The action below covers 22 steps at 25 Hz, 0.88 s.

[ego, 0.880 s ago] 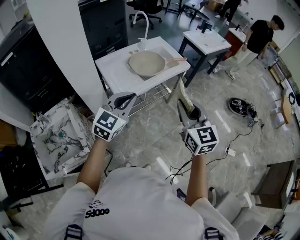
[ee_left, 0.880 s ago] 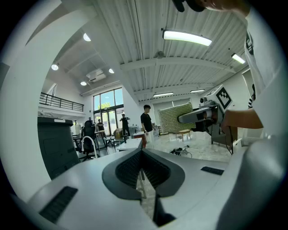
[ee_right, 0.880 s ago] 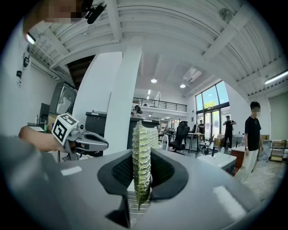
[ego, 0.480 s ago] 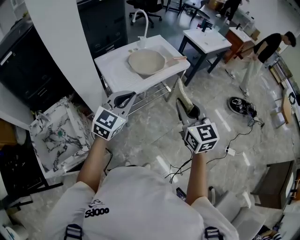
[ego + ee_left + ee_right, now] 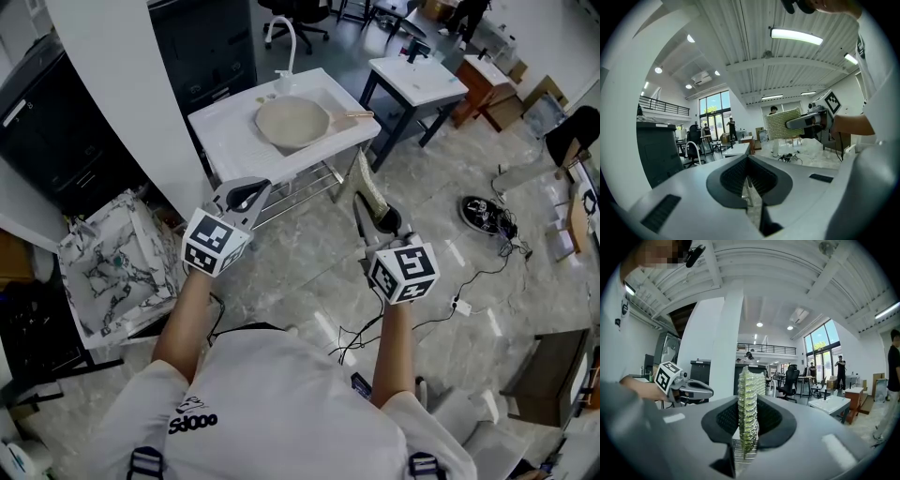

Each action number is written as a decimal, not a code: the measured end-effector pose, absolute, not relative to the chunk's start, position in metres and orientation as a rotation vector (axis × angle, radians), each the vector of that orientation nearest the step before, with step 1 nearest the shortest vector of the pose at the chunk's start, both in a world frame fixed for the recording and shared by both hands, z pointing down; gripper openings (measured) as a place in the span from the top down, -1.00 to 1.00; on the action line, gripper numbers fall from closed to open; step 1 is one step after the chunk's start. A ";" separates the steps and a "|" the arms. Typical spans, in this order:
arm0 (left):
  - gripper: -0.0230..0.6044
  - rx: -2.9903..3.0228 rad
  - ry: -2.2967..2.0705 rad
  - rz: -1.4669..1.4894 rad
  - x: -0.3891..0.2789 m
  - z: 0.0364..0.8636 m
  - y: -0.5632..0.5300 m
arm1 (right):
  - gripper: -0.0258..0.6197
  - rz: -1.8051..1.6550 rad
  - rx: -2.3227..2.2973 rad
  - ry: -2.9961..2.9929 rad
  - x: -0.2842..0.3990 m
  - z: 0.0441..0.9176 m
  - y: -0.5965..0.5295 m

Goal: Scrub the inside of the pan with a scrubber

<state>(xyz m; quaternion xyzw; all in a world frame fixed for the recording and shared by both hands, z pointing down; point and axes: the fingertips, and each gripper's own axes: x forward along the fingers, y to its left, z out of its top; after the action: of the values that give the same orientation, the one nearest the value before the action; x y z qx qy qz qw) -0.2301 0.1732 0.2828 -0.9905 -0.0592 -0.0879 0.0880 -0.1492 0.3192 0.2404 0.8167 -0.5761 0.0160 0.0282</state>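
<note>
1. The pan [image 5: 292, 122] lies in the white sink stand [image 5: 225, 141], well apart from both my tools, not yet touched.
2. My right gripper [image 5: 375, 214] is clamped on the scrubber [image 5: 368, 190], which stands upright. My left gripper [image 5: 246, 195] is closed on nothing.
3. I think the pan may slide when I scrub, because nothing steadies its handle [image 5: 356, 118].
4. The tile floor [image 5: 309, 272] is glossy, with a loose cable [image 5: 466, 281] near my feet. The room is a large open workshop.

Open-plan lab hall: mezzanine railing [image 5: 766, 348], office chairs [image 5: 791, 379], sink stand [image 5: 220, 141], floor cables [image 5: 486, 217].
</note>
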 end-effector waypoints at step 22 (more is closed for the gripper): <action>0.93 -2.969 -0.044 -0.288 -0.173 0.298 0.162 | 0.70 0.069 2.481 -1.831 -0.079 0.259 0.311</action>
<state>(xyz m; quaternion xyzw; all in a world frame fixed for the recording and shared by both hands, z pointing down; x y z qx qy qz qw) -0.1727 0.1615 0.2979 -0.9921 -0.0146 -0.0961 0.0790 -0.0790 0.3106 0.2586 0.8040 -0.5934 0.0224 0.0287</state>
